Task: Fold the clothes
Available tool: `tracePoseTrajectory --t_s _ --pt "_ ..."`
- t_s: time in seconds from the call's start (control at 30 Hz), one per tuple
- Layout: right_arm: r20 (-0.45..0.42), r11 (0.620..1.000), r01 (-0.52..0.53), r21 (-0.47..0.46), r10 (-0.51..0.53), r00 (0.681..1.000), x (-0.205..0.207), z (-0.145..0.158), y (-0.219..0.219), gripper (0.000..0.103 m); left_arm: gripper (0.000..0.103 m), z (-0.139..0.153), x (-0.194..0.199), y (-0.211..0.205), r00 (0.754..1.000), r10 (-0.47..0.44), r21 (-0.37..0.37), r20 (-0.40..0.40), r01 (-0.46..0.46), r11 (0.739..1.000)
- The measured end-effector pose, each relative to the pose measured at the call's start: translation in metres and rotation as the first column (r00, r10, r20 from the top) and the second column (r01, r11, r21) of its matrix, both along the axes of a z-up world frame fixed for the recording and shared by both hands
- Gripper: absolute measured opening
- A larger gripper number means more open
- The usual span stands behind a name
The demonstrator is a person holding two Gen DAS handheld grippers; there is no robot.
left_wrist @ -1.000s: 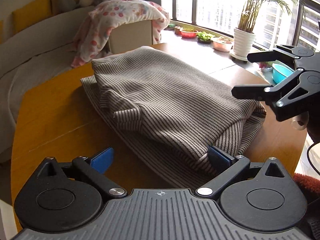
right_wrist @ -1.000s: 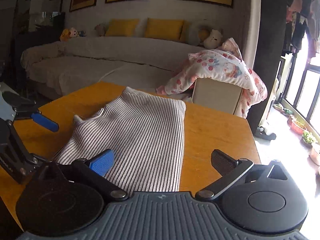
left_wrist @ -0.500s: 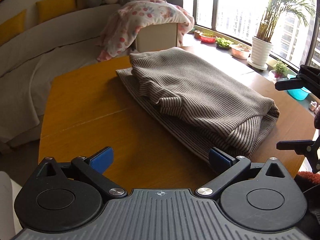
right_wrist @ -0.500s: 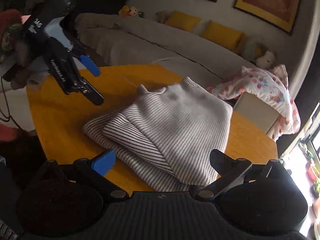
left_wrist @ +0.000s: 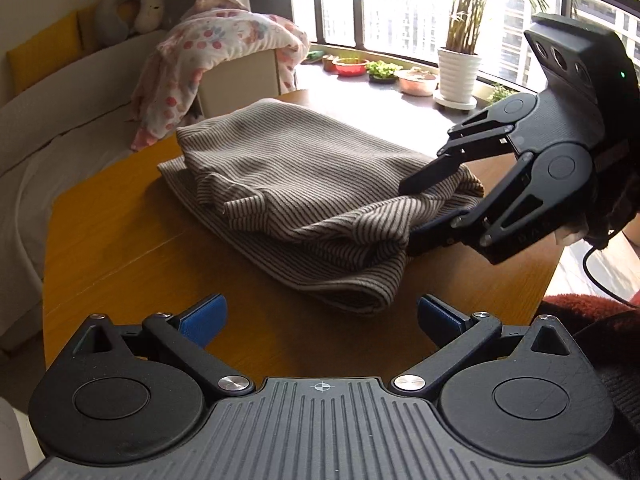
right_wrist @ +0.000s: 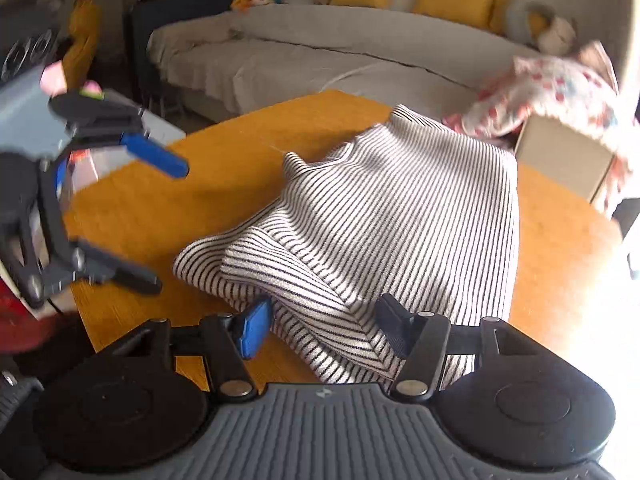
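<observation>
The folded striped sweater (left_wrist: 320, 196) lies mid-bench (left_wrist: 120, 240). The right gripper (right_wrist: 324, 322) straddles its near corner, jaws spread; the left gripper (left_wrist: 320, 316) hangs apart, jaws spread. Beyond stands a chair draped with a floral blanket (left_wrist: 216, 52).

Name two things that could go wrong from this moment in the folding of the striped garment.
1. The right claw straddles the thick folded edge of the striped garment; closing could catch only some layers and undo the fold.
2. That edge lies near the table rim, so a tug could drag it off.
</observation>
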State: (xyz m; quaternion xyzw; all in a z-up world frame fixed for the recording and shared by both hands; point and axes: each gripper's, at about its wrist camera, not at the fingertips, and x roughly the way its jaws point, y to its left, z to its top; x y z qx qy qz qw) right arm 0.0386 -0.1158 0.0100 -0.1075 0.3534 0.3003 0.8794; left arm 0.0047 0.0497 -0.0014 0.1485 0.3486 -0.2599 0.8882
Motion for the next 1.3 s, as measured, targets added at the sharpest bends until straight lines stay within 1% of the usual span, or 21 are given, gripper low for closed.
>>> tracePoseTrajectory --t_s 0.03,0.2,0.27,0.3,0.37,0.43,0.47,0.53,0.63,0.67,0.7,0.73,0.77,0.8,0.83,0.87,0.97,1.07,1.17,1.23,1.3 --pt "-0.027 0.999 0.018 0.032 -0.018 0.999 0.004 0.001 -0.004 0.059 0.103 -0.004 0.0 -0.004 1.0 -0.011 0.025 -0.002 0.011 1.0" --pt "-0.019 0.999 0.017 0.038 -0.016 1.0 0.0 0.0 -0.005 0.06 0.103 -0.022 0.013 -0.02 0.999 0.01 0.13 0.033 -0.014 0.991" --pt "-0.015 0.999 0.016 0.04 -0.016 1.0 -0.002 0.0 -0.006 0.063 0.103 -0.025 0.023 -0.025 0.998 0.036 0.145 0.045 -0.042 0.989" --pt "0.008 1.0 0.007 0.02 -0.007 1.0 -0.006 0.0 -0.003 0.065 0.103 -0.027 0.028 -0.028 0.997 0.05 0.151 0.05 -0.057 0.987" --pt "0.106 0.997 -0.026 -0.068 0.033 0.994 -0.022 -0.001 0.006 0.081 0.103 -0.026 0.035 -0.029 0.997 0.064 0.125 0.041 -0.069 0.99" --pt "0.227 0.976 -0.073 -0.203 0.119 0.966 -0.046 -0.006 0.015 0.083 0.103 -0.023 0.042 -0.026 0.995 0.093 0.069 0.018 -0.094 0.993" --pt "0.272 0.96 -0.089 -0.267 0.163 0.948 -0.055 -0.01 0.018 0.083 0.103 -0.021 0.045 -0.023 0.994 0.112 0.03 -0.004 -0.112 0.993" --pt "0.336 0.93 -0.084 -0.357 0.211 0.918 -0.064 -0.018 0.022 0.084 0.103 -0.018 0.052 -0.014 0.988 0.146 -0.054 -0.059 -0.149 0.987" --pt "0.428 0.888 -0.024 -0.46 0.246 0.87 -0.068 -0.033 0.028 0.084 0.103 -0.015 0.061 -0.003 0.975 0.173 -0.157 -0.141 -0.195 0.968" --pt "0.456 0.885 0.005 -0.465 0.235 0.858 -0.064 -0.036 0.029 0.085 0.103 -0.014 0.064 0.001 0.969 0.18 -0.191 -0.168 -0.211 0.959" --pt "0.475 0.885 0.03 -0.464 0.22 0.852 -0.058 -0.038 0.028 0.085 0.103 -0.014 0.065 0.001 0.967 0.179 -0.204 -0.18 -0.215 0.955" --pt "0.484 0.888 0.05 -0.456 0.201 0.852 -0.051 -0.039 0.028 0.084 0.103 -0.014 0.066 0.002 0.965 0.178 -0.215 -0.191 -0.218 0.952" --pt "0.471 0.895 0.049 -0.443 0.186 0.863 -0.042 -0.039 0.027 0.068 0.103 -0.015 0.067 0.001 0.965 0.174 -0.217 -0.194 -0.215 0.952" --pt "0.441 0.902 0.034 -0.43 0.177 0.88 -0.034 -0.037 0.027 0.057 0.103 -0.017 0.067 0.0 0.966 0.17 -0.215 -0.196 -0.212 0.953" --pt "0.429 0.905 0.036 -0.423 0.165 0.888 -0.028 -0.035 0.026 0.045 0.103 -0.017 0.067 -0.001 0.965 0.17 -0.215 -0.199 -0.212 0.953" --pt "0.442 0.901 0.054 -0.43 0.158 0.883 -0.025 -0.031 0.026 0.037 0.103 -0.017 0.065 0.0 0.965 0.167 -0.219 -0.201 -0.211 0.953" --pt "0.471 0.878 0.087 -0.471 0.167 0.866 -0.017 -0.016 0.021 0.029 0.103 -0.005 0.053 0.012 0.975 0.138 -0.27 -0.172 -0.182 0.946" --pt "0.457 0.855 0.095 -0.51 0.176 0.872 -0.011 -0.004 0.009 0.026 0.103 0.011 0.048 0.032 0.975 0.168 -0.334 -0.142 -0.207 0.92" --pt "0.382 0.828 0.003 -0.56 0.256 0.888 -0.036 0.011 0.004 0.026 0.103 0.024 0.051 0.049 0.968 0.216 -0.403 -0.125 -0.248 0.881" --pt "0.322 0.801 -0.071 -0.594 0.317 0.892 -0.057 0.02 0.003 0.025 0.103 0.03 0.057 0.055 0.97 0.212 -0.452 -0.12 -0.244 0.858" --pt "0.253 0.76 -0.143 -0.634 0.379 0.89 -0.083 0.029 0.005 0.025 0.1 0.036 0.068 0.054 0.974 0.189 -0.502 -0.121 -0.225 0.835"
